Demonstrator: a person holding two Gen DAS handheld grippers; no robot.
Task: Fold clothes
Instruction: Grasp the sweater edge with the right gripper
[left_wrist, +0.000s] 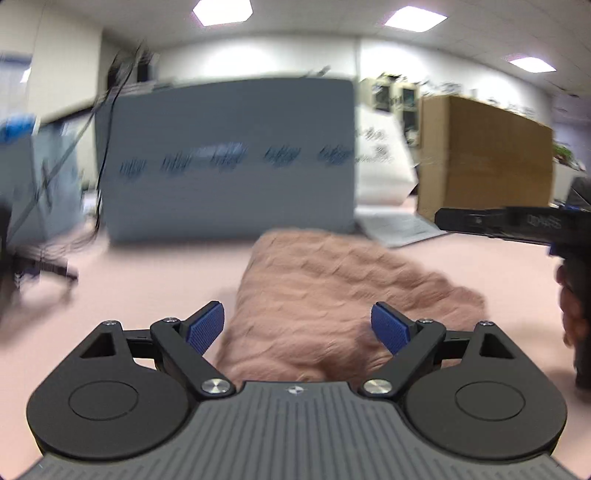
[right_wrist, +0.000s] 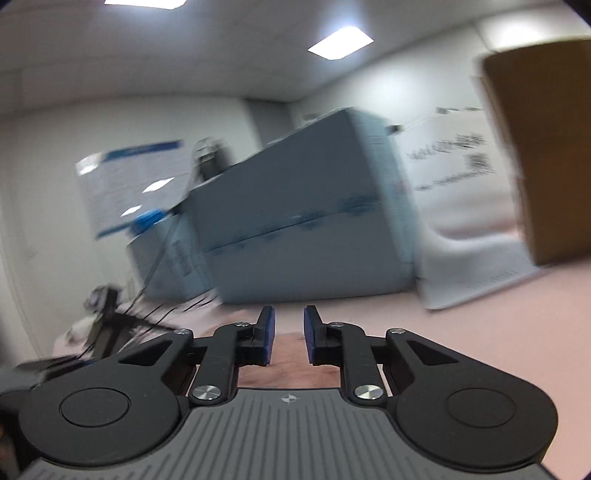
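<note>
R hand-held gripper (right_wrist: 289, 334) part-open over pink garment (right_wrist: 288, 369).

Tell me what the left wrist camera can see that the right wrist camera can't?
Only the left wrist view shows the whole pink knitted garment heaped on the table, plus the right gripper reaching in from the side. Its own left gripper has its jaws wide apart.

Only the right wrist view shows the poster on the wall, and the right gripper's jaws with a narrow gap, with just a strip of pink knit below.

Both show the pink table, grey box, white bag and cardboard box.
</note>
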